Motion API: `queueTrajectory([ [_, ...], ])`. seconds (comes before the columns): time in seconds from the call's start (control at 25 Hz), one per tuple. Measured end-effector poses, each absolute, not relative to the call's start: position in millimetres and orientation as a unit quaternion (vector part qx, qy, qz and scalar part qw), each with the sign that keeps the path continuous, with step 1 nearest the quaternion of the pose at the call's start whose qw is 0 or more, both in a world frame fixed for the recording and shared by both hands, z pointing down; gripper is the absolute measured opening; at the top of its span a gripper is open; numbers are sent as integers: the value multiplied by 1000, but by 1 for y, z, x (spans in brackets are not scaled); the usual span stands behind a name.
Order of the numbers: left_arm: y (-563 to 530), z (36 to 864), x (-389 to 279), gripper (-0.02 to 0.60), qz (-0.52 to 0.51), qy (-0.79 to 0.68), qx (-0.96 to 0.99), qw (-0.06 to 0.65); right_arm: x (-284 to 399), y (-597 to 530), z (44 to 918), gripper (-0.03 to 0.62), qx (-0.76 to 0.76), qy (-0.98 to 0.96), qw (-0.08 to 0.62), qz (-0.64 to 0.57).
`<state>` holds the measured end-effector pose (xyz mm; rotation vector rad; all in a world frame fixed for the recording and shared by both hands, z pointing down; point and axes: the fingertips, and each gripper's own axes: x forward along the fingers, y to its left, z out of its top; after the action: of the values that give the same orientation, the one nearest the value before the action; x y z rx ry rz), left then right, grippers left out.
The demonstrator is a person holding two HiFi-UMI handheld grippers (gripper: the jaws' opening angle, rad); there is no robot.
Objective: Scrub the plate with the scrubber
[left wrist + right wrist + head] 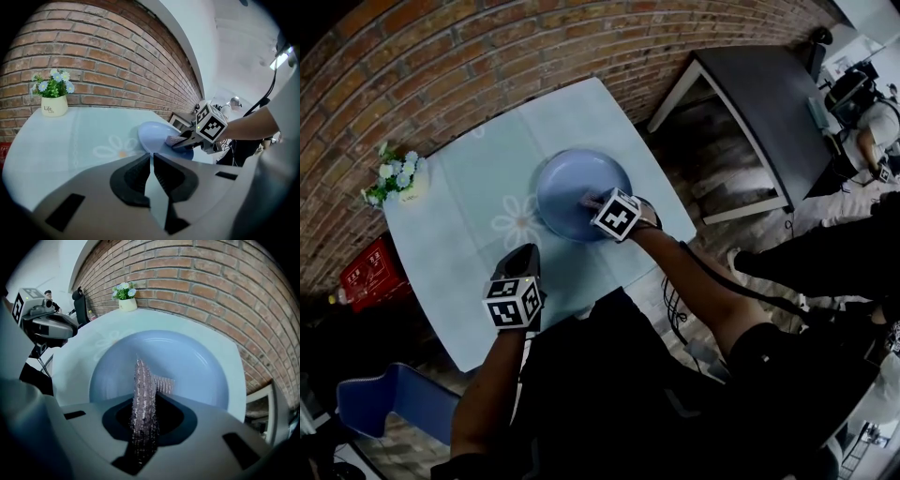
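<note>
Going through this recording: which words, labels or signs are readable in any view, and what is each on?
"Life": on the white flower pot; a smaller line under it is too small to read.
Red box: white print, too blurred to read.
Marker cubes: black-and-white squares only, no words.

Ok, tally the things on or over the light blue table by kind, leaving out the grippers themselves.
plate: 1
scrubber, held in the right gripper over the plate: 1
pot of flowers: 1
Total: 3
</note>
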<state>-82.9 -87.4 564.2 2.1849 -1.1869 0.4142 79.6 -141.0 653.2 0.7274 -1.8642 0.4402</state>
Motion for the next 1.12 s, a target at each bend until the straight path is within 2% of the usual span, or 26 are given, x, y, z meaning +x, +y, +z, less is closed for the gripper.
queueTrajectory([
  [0.28, -83, 562, -89, 32, 151, -446, 828, 304, 53, -112, 651, 67, 283, -786, 499, 229],
  [0.8, -78, 555, -105, 32, 129, -481, 812, 304, 16, -100, 643, 67, 243, -813, 474, 237],
  [1.12, -82, 540, -116, 33, 109, -520, 793, 299, 5, -100, 641, 67, 204, -821, 436, 307],
])
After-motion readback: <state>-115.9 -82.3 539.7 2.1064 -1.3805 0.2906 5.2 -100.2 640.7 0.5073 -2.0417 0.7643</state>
